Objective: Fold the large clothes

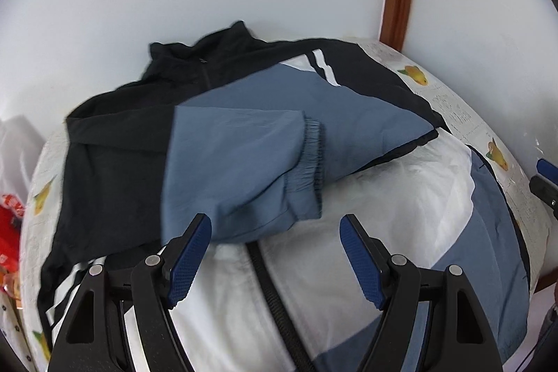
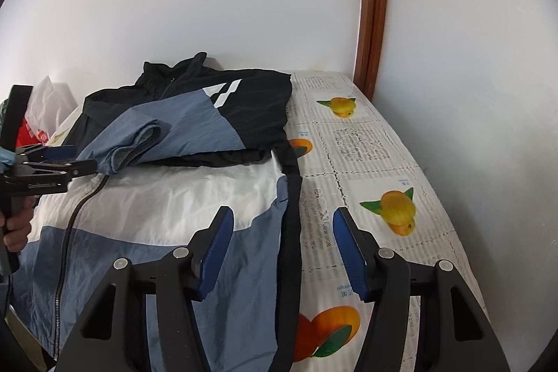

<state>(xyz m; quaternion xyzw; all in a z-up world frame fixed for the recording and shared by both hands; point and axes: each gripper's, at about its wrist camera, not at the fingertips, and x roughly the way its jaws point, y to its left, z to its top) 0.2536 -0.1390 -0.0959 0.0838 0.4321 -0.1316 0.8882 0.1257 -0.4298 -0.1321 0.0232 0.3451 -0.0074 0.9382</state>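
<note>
A large track jacket (image 1: 115,162) in black, blue and white lies front up on a table under a fruit-print cloth (image 2: 366,162). Its blue sleeve (image 1: 237,162) is folded across the chest, with the elastic cuff (image 1: 310,156) toward the middle. My left gripper (image 1: 275,222) hovers open just short of that sleeve, above the white panel and the zipper (image 1: 275,295). It also shows at the left of the right wrist view, as the left gripper (image 2: 69,159). My right gripper (image 2: 283,213) is open over the jacket's black side band (image 2: 293,232), gripping nothing.
White walls close in behind and to the right of the table, with a brown wooden frame (image 2: 375,6) in the corner. White and red plastic bags (image 2: 42,114) sit at the table's left end. A person's hand (image 2: 17,229) holds the left gripper's handle.
</note>
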